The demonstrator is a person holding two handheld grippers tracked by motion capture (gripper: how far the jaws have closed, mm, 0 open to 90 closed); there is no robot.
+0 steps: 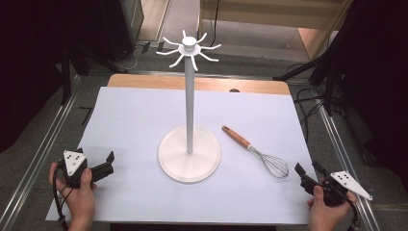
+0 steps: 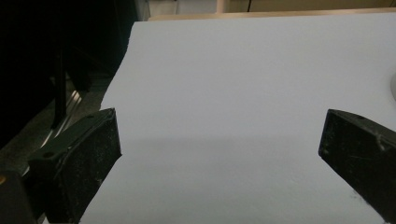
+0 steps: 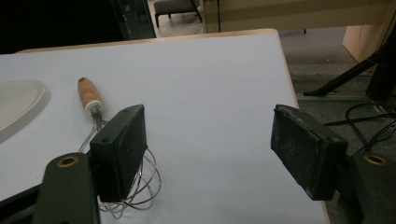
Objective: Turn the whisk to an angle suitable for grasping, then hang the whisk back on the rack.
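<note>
- We find the whisk (image 1: 256, 152) lying flat on the white table cover (image 1: 125, 120), to the right of the hook stand (image 1: 189, 154) and apart from its round base.
- Its long axis runs diagonally in the high view: wooden handle (image 1: 235, 136) up and to the left, toward the stand; wire head (image 1: 275, 166) down and to the right, toward the person's side.
- We note the right gripper (image 1: 308, 172) sits just beside the wire head, at the near right corner of the cover; the left gripper (image 1: 107, 161) rests well apart, on the far side of the stand's base.
- So the right hand (image 1: 323, 211) is clearly the nearer one; we judge the pick falls to it.
- In the right gripper view the whisk (image 3: 107, 154) lies left of the gap between the jaws: the wires curl behind and beneath the left jaw, and the handle (image 3: 87, 93) points away ahead.
- Right jaws stand apart with only bare cover between them; nothing is gripped.
- Left jaws in the left gripper view are spread wide over bare cover, holding nothing.
- Judgement: the jaws need to shift left, toward the stand, to bracket the whisk across its axis.
</note>
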